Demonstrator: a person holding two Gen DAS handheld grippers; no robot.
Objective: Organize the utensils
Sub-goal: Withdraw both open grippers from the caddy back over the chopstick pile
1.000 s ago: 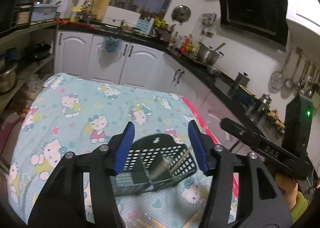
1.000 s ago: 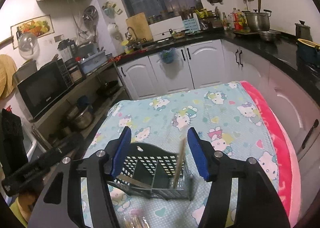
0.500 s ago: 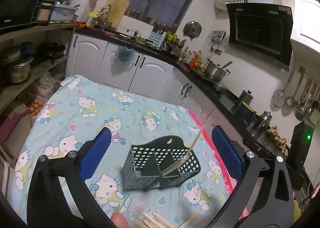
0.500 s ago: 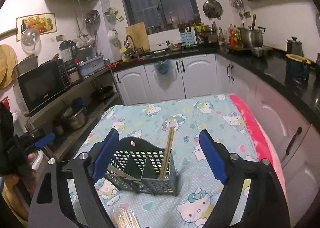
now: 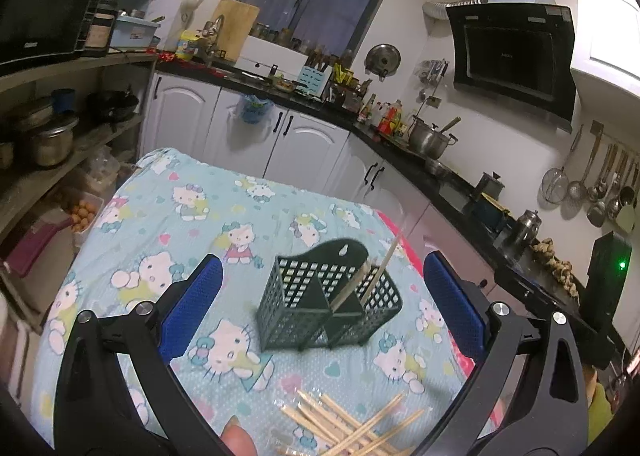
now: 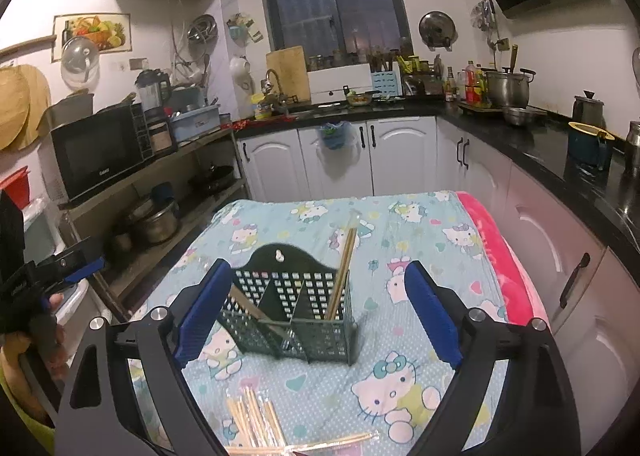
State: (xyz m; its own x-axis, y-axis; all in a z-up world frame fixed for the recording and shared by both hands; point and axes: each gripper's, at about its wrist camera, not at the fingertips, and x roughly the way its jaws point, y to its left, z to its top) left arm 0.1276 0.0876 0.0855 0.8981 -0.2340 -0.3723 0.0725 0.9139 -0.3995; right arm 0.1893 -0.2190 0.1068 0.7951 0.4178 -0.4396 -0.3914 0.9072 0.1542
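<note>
Two chopsticks (image 6: 341, 276) upright in basket (image 6: 288, 320), tips tilted rightward

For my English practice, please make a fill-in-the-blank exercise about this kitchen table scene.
1. The basket is dark ____.
2. The chopsticks inside the basket lean in its ____ compartment, seen from the right wrist.
3. The loose chopsticks lie on the ____, near the cameras.
4. The left claw holds ____.

Missing words: green; right; tablecloth; nothing

A basket (image 6: 292, 320) stands mid-table (image 6: 440, 256), chopsticks (image 6: 340, 276) inside; loose chopsticks (image 6: 256, 420) lie by the table's near edge.
</note>
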